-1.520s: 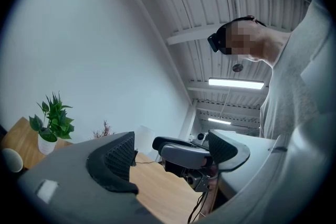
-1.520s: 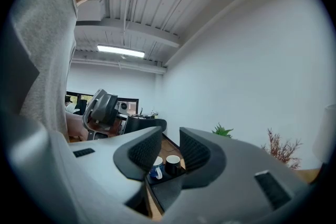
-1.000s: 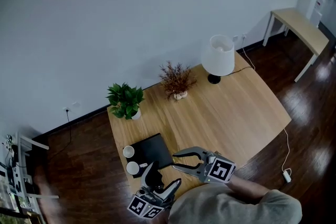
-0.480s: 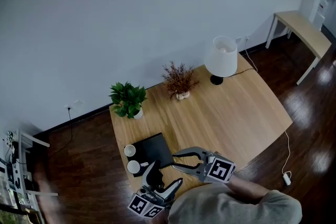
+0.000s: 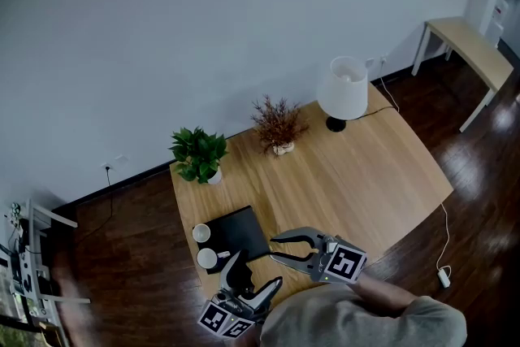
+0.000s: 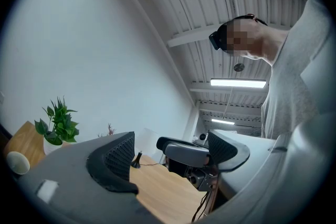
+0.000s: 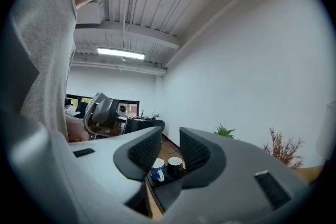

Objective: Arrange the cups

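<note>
Wooden worktop (image 5: 366, 166), seen from above; the black mat (image 5: 237, 230) at its near left corner is your reference. Two cups stand along the mat's left edge, close together but not touching: a white-and-blue cup (image 5: 206, 258) at the mat's near left corner with its handle turned toward the mat, and a dark cup (image 5: 200, 233) with a pale inside just behind it. The right gripper view shows them on a dark surface; the head view does not settle whether they sit on the mat or just beside it. Your right gripper (image 5: 274, 248) hangs just off the mat's right edge, held level and pointing across the mat at the cups. Its jaws stand only a narrow gap apart with nothing between the pads, and both cups show through that gap, well beyond the tips. Your left gripper (image 5: 257, 270) sits just in front of the mat, toward you. Its jaws are spread wide and empty, tilted slightly upward, with the right gripper visible past them. A potted green plant (image 5: 197, 154) stands at the worktop edge behind the mat. A dried-twig plant (image 5: 278, 126) and a white table lamp (image 5: 343, 89) stand farther back and to the mat's right.
</note>
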Demonstrator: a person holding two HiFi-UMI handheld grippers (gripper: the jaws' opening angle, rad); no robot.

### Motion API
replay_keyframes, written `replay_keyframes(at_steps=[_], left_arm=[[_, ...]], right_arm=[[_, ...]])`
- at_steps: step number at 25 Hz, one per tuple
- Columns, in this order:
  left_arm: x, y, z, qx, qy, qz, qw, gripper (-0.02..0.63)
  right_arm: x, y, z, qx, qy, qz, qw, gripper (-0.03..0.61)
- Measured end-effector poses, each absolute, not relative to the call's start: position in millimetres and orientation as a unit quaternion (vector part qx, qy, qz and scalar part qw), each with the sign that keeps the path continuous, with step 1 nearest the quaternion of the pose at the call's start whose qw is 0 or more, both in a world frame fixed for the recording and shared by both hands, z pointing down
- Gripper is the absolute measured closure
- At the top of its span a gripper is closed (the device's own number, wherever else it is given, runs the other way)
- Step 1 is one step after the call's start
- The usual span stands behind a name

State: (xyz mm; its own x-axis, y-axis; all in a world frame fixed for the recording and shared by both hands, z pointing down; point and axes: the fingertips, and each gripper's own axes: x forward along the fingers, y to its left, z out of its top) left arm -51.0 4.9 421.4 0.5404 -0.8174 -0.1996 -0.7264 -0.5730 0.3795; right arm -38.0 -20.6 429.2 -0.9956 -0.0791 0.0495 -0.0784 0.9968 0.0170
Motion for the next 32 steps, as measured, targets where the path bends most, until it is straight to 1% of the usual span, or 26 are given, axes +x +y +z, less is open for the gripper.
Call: replay_keyframes(at_steps=[12,18,32], left_arm=[[-57,7,419,0.863,-0.452,-0.188,0.125,0.176],[-62,6,417,0.862,-0.453,-0.191,0.121,0.176],[-61,8,417,0.861,-0.455,-0.191,0.124,0.176]], right_arm=[[-41,-15,429,0.027,-0.999,-0.019,0.031,0.477],[-44,-15,422,0.029,-0.999,-0.025,0.018,0.483],[-46,-10,426,0.024,-0.999,-0.03,0.03,0.483]])
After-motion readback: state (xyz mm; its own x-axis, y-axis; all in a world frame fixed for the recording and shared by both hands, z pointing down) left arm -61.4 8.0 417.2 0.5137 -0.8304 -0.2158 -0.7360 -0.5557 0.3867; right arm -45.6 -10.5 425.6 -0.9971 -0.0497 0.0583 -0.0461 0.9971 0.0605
